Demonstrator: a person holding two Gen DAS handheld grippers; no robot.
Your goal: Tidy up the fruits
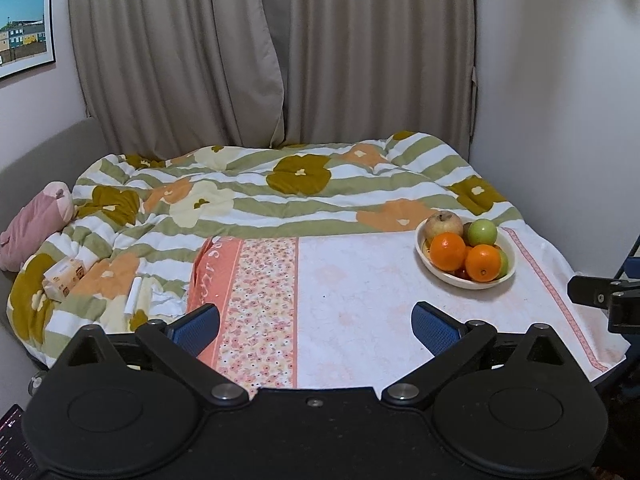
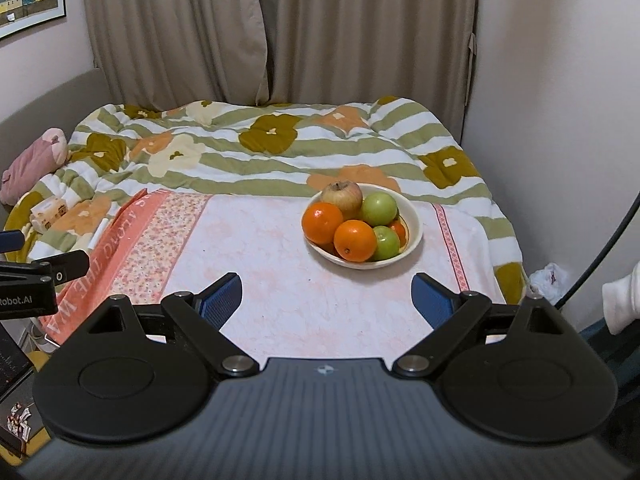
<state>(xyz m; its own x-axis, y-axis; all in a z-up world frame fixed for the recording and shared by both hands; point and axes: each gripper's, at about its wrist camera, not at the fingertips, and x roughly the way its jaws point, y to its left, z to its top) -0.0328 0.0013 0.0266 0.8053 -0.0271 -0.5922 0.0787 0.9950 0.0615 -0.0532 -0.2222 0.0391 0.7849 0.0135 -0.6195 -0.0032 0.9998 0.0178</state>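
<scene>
A cream bowl (image 1: 500,280) (image 2: 414,236) stands on the far right part of a table with a pink-white cloth (image 1: 360,280) (image 2: 280,248). It holds two oranges (image 1: 448,251) (image 2: 354,240), green apples (image 1: 482,231) (image 2: 380,208) and a yellow-red apple (image 1: 443,222) (image 2: 342,197). My left gripper (image 1: 316,324) is open and empty above the table's near edge, well short and left of the bowl. My right gripper (image 2: 326,296) is open and empty, just short of the bowl.
A bed with a flowered striped quilt (image 1: 260,196) (image 2: 240,148) lies behind the table. A pink plush (image 1: 36,224) and a small carton (image 1: 64,276) lie at its left. Curtains (image 1: 280,52) and walls close the back and right.
</scene>
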